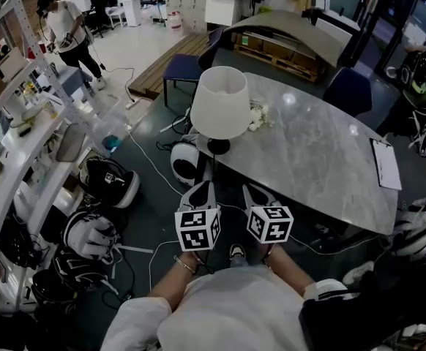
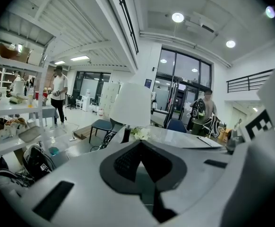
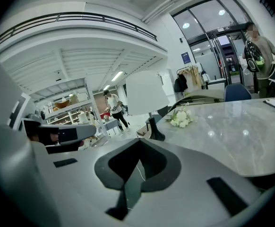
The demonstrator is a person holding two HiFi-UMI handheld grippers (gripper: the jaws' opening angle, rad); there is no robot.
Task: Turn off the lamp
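Left gripper (image 1: 200, 188) and right gripper (image 1: 255, 191), both pressed together, empty; lamp (image 1: 219, 102) ahead on table (image 1: 323, 168), apparently unlit.

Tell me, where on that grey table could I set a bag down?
The broad middle of the table is bare, from the white flowers across to the clipboard at its right edge. The left corner is crowded by the lamp and the flowers. The floor beside it is cluttered with black-and-white gear.

Your left gripper (image 1: 198, 190) and right gripper (image 1: 257, 193) sit side by side at lower centre, pointing up-frame; both jaws closed, nothing gripped.
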